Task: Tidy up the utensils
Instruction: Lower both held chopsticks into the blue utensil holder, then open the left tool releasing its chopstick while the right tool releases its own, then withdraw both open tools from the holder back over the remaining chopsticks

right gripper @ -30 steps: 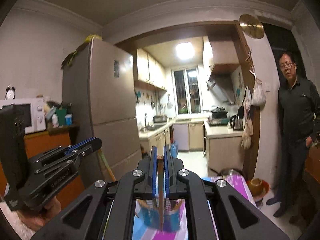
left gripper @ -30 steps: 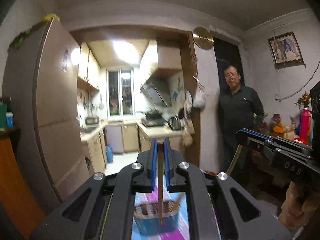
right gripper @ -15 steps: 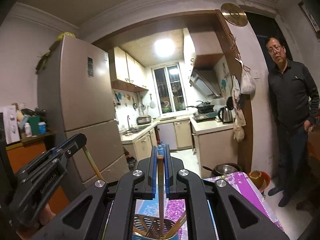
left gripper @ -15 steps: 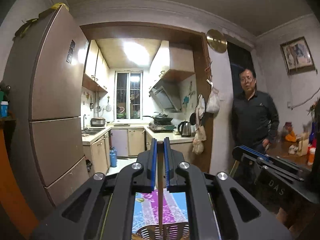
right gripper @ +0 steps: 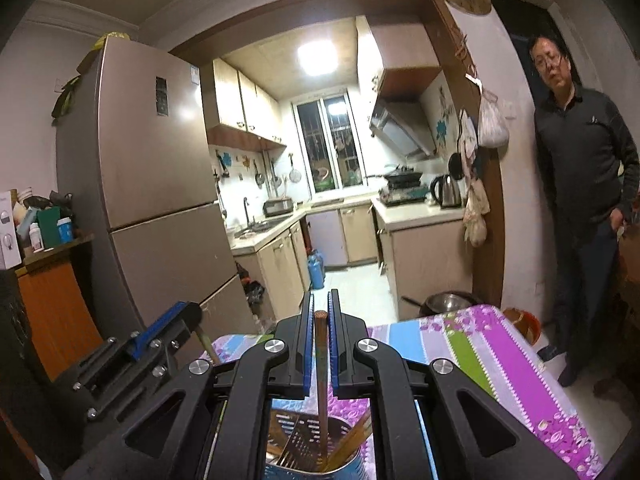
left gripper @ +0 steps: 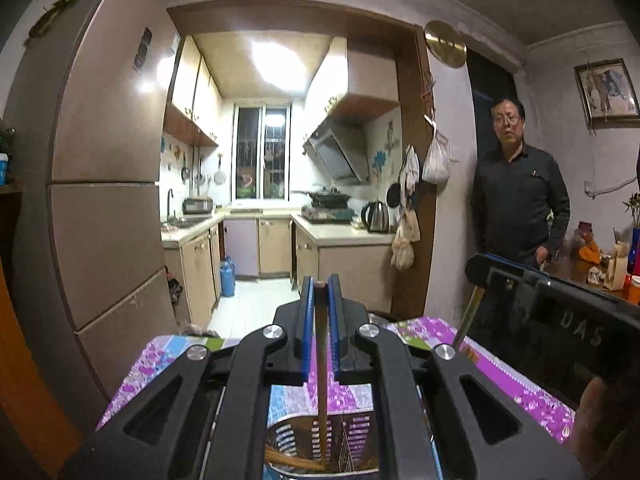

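Note:
My left gripper (left gripper: 320,282) is shut on a wooden chopstick (left gripper: 321,360) that hangs down into a perforated metal utensil holder (left gripper: 352,436) below it. My right gripper (right gripper: 320,300) is shut on another wooden chopstick (right gripper: 321,364), whose lower end is inside the same holder (right gripper: 296,440), where other chopsticks lean. Each gripper shows in the other's view: the right one (left gripper: 480,266) at the right, the left one (right gripper: 192,312) at the left, each with its stick angled downward.
The holder stands on a table with a purple floral cloth (right gripper: 480,344). A tall fridge (left gripper: 100,184) stands left, the kitchen doorway straight ahead. A man in dark clothes (left gripper: 516,200) stands at the right. A metal pot (right gripper: 448,302) sits on the floor beyond the table.
Both grippers have moved down and tilted up with their chopsticks; the holder now sits close beneath them and the sticks reach into it.

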